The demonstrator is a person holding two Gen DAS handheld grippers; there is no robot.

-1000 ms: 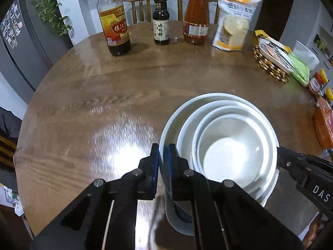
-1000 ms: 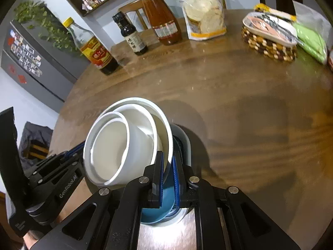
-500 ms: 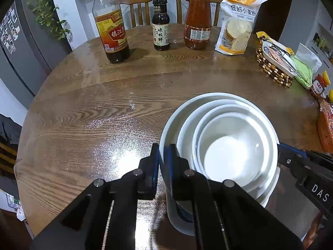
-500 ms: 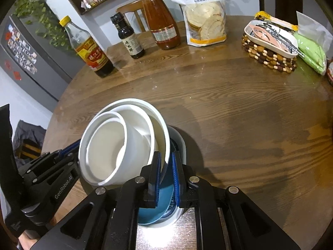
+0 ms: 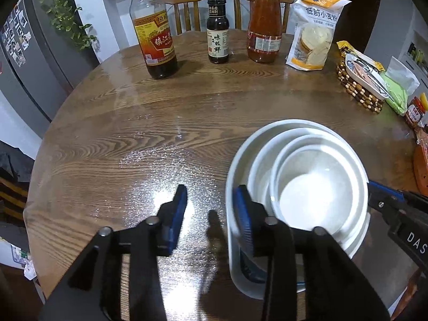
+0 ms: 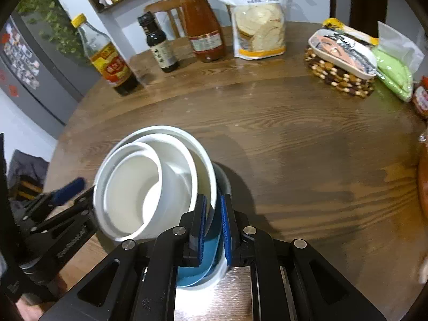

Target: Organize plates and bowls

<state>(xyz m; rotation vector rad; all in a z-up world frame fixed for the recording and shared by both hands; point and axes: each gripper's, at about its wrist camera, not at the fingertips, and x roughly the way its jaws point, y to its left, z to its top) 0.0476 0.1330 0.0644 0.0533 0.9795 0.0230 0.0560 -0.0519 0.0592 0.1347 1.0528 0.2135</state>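
My left claw (image 5: 210, 214) gapes beside nested white ceramic bowls (image 5: 307, 187); my right claw (image 6: 214, 227) pinches their rim. Stacking looks largely done; placement remains.

— Light's from overhead, isn't it? There's a hard white glare on the counter (image 5: 171, 203) at lower centre of the left view.

— Yes, and another at the bottom centre of the right view. The white bowls (image 6: 149, 184) throw a soft shadow to the right.

— Room's dim behind. Edges bend and go black at the corners.

— The right view's left and right edges are smeared with blur.
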